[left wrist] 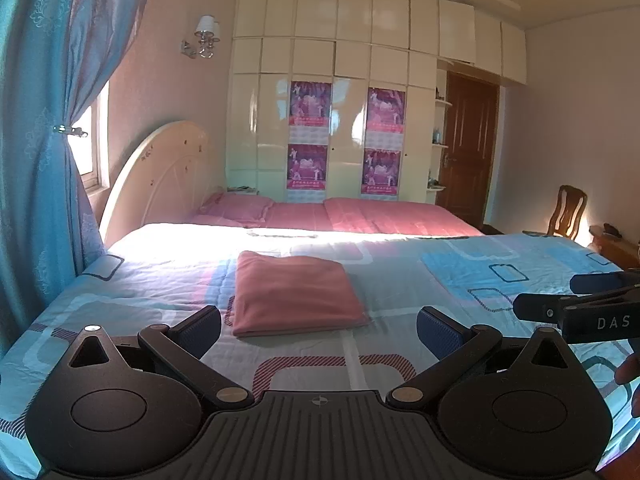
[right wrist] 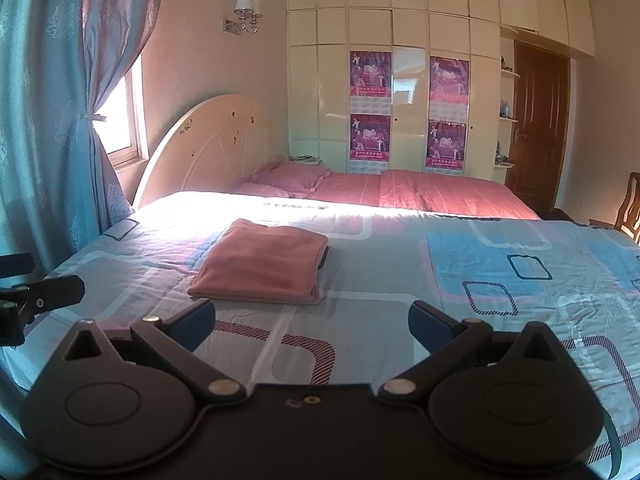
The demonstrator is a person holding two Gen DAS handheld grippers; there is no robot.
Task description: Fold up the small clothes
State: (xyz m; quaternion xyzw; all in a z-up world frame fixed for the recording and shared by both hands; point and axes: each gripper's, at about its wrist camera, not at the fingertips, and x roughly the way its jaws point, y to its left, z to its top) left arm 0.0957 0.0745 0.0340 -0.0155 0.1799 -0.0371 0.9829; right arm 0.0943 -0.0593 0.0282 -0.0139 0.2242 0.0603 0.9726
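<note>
Chair (right wrist: 630, 208) cut off at right frame edge

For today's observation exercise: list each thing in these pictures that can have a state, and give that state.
Pink garment: folded, flat on the bedspread.
Left gripper: open, empty.
Right gripper: open, empty.
Curtain: tied back.
Brown door: closed.
Wall lamp: cannot tell if lit.

A pink garment (left wrist: 294, 292) lies folded into a flat, neat rectangle on the blue patterned bedspread (left wrist: 460, 276), its thick folded edge facing the cameras, layered edges visible along its right side.
</note>
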